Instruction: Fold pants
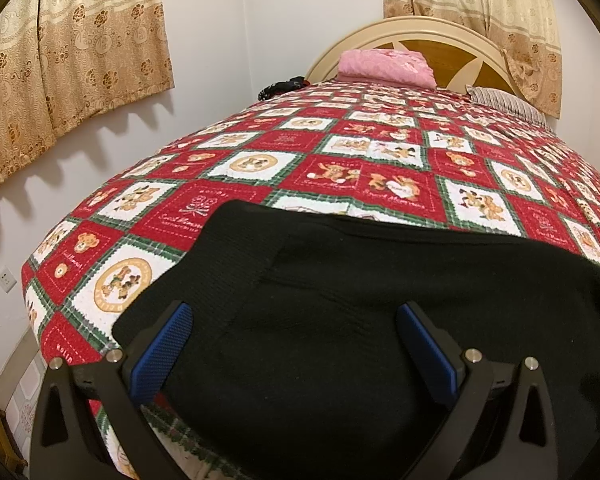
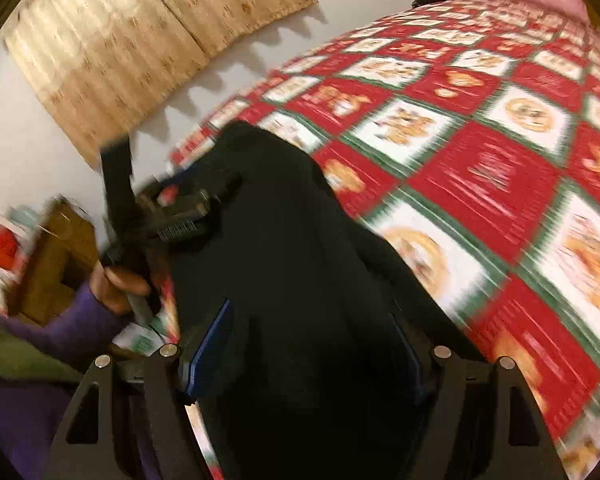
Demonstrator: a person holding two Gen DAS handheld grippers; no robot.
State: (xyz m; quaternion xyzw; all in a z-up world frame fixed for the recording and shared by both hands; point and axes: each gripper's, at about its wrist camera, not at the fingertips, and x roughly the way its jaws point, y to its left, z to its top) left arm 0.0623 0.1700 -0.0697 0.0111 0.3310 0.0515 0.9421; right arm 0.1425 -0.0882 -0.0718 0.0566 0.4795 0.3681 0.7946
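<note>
Black pants (image 1: pixel 340 280) lie flat on the near end of the bed, over the red, white and green bear-print quilt (image 1: pixel 360 152). My left gripper (image 1: pixel 296 312) hovers just above the pants with its blue pads (image 1: pixel 168 344) wide apart and nothing between them. In the blurred right wrist view the pants (image 2: pixel 300 260) run away from me along the quilt's left edge. My right gripper (image 2: pixel 312 320) is open above them. The left gripper's body (image 2: pixel 172 212), held by a hand in a purple sleeve, shows at the pants' far left.
A pink folded blanket (image 1: pixel 384 64) and a striped pillow (image 1: pixel 508 104) lie by the wooden headboard (image 1: pixel 424 36). A dark item (image 1: pixel 284 86) sits at the far left of the bed. Curtains (image 1: pixel 72 52) hang on the white wall. A wooden cabinet (image 2: pixel 56 256) stands left of the bed.
</note>
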